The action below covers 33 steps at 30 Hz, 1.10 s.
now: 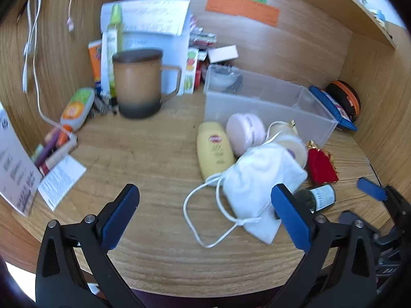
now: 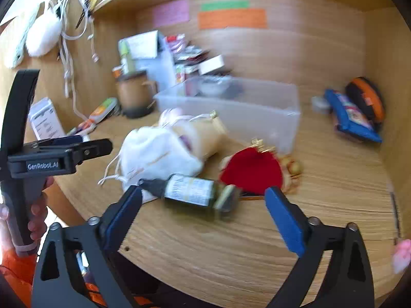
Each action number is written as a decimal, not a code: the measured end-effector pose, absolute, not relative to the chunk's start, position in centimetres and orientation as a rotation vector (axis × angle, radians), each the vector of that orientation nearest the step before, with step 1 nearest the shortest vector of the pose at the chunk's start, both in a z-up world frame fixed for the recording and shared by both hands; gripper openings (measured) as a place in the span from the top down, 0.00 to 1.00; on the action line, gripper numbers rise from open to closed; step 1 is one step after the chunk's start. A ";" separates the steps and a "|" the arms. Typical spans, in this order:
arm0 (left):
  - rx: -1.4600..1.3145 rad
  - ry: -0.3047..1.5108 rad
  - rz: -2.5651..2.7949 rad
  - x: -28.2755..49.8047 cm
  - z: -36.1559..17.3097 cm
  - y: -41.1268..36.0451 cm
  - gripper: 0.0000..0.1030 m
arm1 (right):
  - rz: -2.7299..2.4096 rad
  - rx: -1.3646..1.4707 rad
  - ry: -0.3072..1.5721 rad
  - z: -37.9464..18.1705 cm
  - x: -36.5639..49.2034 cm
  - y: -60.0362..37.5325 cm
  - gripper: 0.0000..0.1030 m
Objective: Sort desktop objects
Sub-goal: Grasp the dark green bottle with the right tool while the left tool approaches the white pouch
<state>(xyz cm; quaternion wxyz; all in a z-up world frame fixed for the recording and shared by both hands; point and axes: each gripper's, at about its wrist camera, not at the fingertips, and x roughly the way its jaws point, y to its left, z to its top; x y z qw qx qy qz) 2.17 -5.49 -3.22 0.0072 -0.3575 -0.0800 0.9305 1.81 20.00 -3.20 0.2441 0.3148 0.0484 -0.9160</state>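
Note:
A clear plastic bin [image 1: 269, 102] stands on the wooden desk. In front of it lie a yellow bottle [image 1: 214, 148], a pink round jar [image 1: 245, 132], a white drawstring pouch [image 1: 259, 179], a red pouch [image 1: 321, 164] and a dark green dropper bottle [image 1: 319, 197]. My left gripper [image 1: 205, 200] is open and empty above the desk, just left of the pouch. My right gripper [image 2: 203, 200] is open, its fingers on either side of the green dropper bottle [image 2: 191, 190], with the red pouch [image 2: 253, 170] and white pouch [image 2: 154, 154] just behind. The bin [image 2: 231, 107] is farther back.
A brown lidded mug [image 1: 140, 82], boxes and papers stand at the back left. Pens and a leaflet [image 1: 61, 179] lie at the left. A blue case [image 2: 352, 118] and a black-orange pouch [image 2: 367, 97] lie at the back right. Cords hang on the left wall.

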 end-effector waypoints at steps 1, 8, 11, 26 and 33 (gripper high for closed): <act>-1.126 -0.266 2.905 2.2 -3.4 -5.8 0.00 | -2.486 0.871 0.136 -3.5 1.7 19.6 0.16; -1.176 -0.333 2.875 2.4 -4.6 -7.0 0.00 | -2.437 0.937 0.201 -5.3 0.7 17.4 0.31; -1.191 -0.336 2.847 2.2 -4.8 -6.9 0.00 | -2.454 0.935 0.256 -5.4 0.5 16.9 0.32; -1.234 -0.234 2.736 -0.8 -5.2 -3.5 0.00 | -2.472 0.929 0.183 -4.4 -0.9 18.9 0.42; -1.267 -0.231 2.684 -2.4 -5.7 -1.9 0.00 | -2.563 0.856 0.137 -2.1 -1.5 22.1 0.42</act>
